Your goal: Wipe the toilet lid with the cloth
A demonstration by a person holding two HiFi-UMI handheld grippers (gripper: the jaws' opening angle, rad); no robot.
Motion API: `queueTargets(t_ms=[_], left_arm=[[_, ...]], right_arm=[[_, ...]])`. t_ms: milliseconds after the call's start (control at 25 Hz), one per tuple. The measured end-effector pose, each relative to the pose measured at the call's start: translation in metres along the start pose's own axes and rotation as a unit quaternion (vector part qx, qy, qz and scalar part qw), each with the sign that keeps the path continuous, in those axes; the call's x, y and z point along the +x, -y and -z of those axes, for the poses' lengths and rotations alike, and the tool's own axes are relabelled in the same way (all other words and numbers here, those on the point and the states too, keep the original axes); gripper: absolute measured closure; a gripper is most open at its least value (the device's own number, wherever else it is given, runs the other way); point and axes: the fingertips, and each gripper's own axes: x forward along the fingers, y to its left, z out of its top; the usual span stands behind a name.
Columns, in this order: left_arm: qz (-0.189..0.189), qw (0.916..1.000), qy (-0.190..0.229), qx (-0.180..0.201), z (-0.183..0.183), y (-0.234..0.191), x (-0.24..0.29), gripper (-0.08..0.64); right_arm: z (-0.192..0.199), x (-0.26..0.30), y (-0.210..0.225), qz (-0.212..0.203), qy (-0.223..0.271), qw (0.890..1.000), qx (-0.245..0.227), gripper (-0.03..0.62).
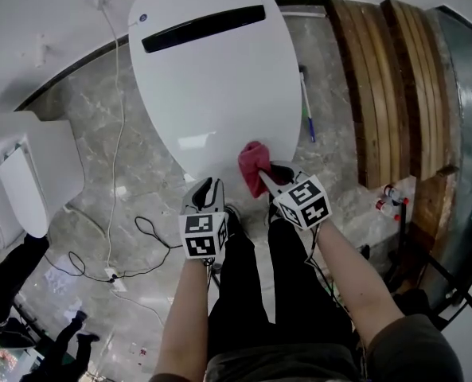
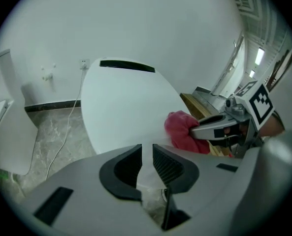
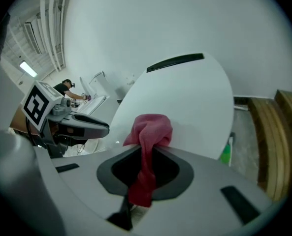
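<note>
Forearms (image 1: pixel 189 309) run up the head view to the left gripper (image 1: pixel 206 188) and right gripper (image 1: pixel 269 177), both at the near edge of the lid (image 1: pixel 212 78). The red cloth (image 1: pixel 252 157) sits bunched at the right one's tips, over that edge and right of centre. Whether it presses on the lid is unclear. A cable (image 1: pixel 118 157) on the floor near the feet could catch a step.

Left gripper view: its fingers (image 2: pixel 168 163) stand slightly apart with nothing between them, close to the lid. If that hand dips lower, hard plastic could scrape the surface.

Right gripper view: the fingers are clamped on a thin twist of cloth, with the wad ahead of the tips. Dragged hard, the twist could pull free. A steep push could put fingertips, not cloth, on the lid, and so small a wad may miss strips.
</note>
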Motion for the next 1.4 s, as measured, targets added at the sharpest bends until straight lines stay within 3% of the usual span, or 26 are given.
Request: queueTargets(t_ms=[320,560,1000,1240,1400], left_arm=[[0.025,0.9992,0.012,0.028,-0.033,0.044,0.031,0.48],[0.024,0.9989,0.028,0.028,-0.055,0.058,0.034,0.48],[0.019,0.9987,0.047,0.012,-0.061,0.055,-0.015,0.481],[0.022,0.9959,0.086,0.018,-0.097,0.043,-0.071,0.48],[0.034,0.9911,0.127,0.023,-0.134,0.042,-0.119,0.48]], right_arm=[[-0.014,-0.039,0.097,0.075,0.018,0.997,0.028,0.549],[-0.023,-0.043,0.114,0.081,0.016,0.996,0.029,0.549],[-0.047,-0.067,0.08,0.084,0.039,0.995,0.028,0.549],[-0.103,-0.102,0.039,0.087,0.093,0.991,0.036,0.549],[-0.144,-0.131,0.001,0.081,0.12,0.989,0.008,0.549]])
